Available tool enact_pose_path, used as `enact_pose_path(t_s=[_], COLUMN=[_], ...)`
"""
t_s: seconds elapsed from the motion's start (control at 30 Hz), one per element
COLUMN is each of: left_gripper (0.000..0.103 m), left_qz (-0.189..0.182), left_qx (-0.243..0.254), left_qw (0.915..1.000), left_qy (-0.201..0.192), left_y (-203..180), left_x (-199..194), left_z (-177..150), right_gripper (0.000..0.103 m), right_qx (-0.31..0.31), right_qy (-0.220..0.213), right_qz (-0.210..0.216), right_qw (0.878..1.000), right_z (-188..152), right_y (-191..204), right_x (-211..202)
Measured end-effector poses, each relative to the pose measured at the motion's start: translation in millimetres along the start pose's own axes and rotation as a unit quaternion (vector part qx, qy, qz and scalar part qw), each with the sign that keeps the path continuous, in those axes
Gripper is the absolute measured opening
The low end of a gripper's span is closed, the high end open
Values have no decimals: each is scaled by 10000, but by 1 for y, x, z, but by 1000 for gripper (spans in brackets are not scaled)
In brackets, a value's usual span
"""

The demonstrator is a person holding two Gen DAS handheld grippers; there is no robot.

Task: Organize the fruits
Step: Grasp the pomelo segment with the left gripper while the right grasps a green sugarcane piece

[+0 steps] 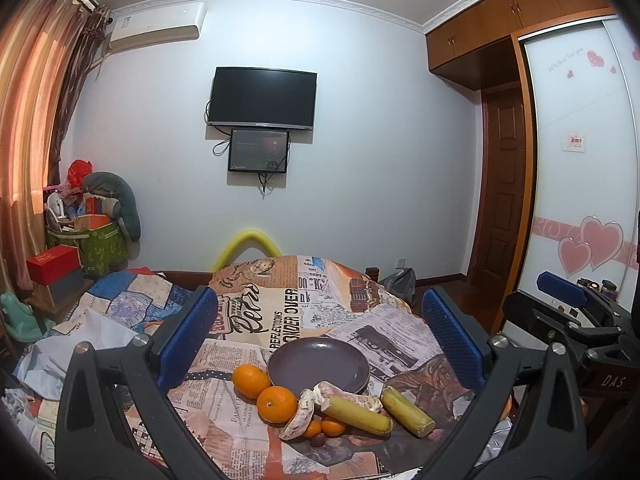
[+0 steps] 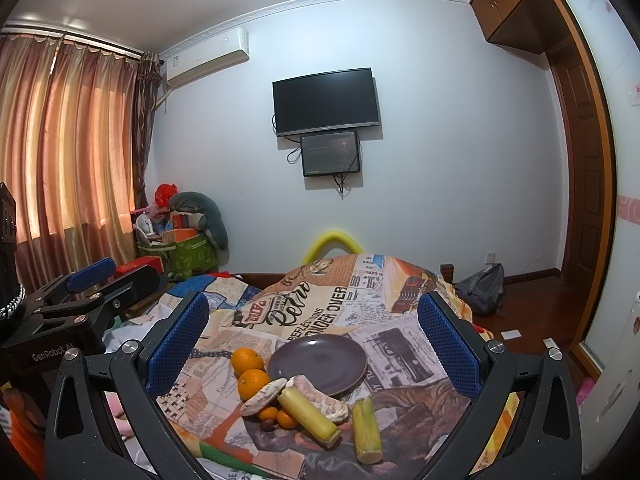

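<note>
A dark purple plate (image 1: 318, 364) (image 2: 317, 364) lies empty on a newspaper-print cloth (image 1: 260, 312). In front of it lie two oranges (image 1: 251, 381) (image 2: 247, 361), two small tangerines (image 1: 333, 426) (image 2: 287, 418), two pomelo pieces (image 1: 298, 416) (image 2: 264, 396), two yellow-green sugarcane pieces (image 1: 407, 410) (image 2: 367, 430) and a small dark round fruit (image 1: 318, 440) (image 2: 267, 425). My left gripper (image 1: 320, 336) is open and empty, above the pile. My right gripper (image 2: 316, 340) is open and empty, also above it. Each shows at the edge of the other's view.
The cloth covers a raised mound on a bed. A patchwork blanket (image 1: 132, 300) lies left. Boxes and a green bin (image 1: 100, 244) stand by the curtains. A TV (image 1: 262, 98) hangs on the far wall. A grey backpack (image 2: 482, 288) sits on the wooden floor right.
</note>
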State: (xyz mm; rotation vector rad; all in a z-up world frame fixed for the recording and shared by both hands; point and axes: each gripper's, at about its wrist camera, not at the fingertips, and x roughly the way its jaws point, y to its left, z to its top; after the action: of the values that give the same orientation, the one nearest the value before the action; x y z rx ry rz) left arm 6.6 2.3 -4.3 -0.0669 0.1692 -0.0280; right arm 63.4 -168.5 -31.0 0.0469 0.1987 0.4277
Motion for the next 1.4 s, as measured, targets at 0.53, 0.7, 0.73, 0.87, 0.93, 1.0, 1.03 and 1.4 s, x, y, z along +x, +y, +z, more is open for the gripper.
enact_pose_path(t_s=[0.53, 0.7, 0.73, 0.87, 0.93, 1.0, 1.03, 1.4], left_gripper=[103, 103, 103, 103, 103, 103, 103, 91], left_qz=[-31, -5, -5, -8, 1, 25, 22, -1], left_qx=[-43, -47, -44, -48, -62, -68, -83, -118], left_qw=[10000, 9999, 9999, 9995, 9988, 9972, 9960, 9767], left_qy=[27, 117, 133, 313, 489, 739, 888, 2142], left_y=[3, 4, 4, 9, 12, 16, 19, 39], left_x=[2, 9, 10, 24, 33, 46, 53, 116], left_z=[-1, -4, -4, -13, -21, -30, -35, -92], right_gripper=[103, 103, 103, 103, 103, 103, 103, 99], right_qx=[10, 22, 21, -103, -151, -198, -231, -148], right_qy=[-14, 22, 47, 240, 389, 623, 715, 1905], right_qz=[-35, -77, -89, -243, -300, -333, -376, -406], right_qw=[10000, 10000, 9999, 9994, 9987, 9973, 9965, 9807], right_z=[0, -3, -4, -14, -21, -32, -37, -86], right_y=[-2, -3, -4, -7, -11, -17, -19, -51], right_x=[0, 2, 3, 13, 19, 28, 32, 76])
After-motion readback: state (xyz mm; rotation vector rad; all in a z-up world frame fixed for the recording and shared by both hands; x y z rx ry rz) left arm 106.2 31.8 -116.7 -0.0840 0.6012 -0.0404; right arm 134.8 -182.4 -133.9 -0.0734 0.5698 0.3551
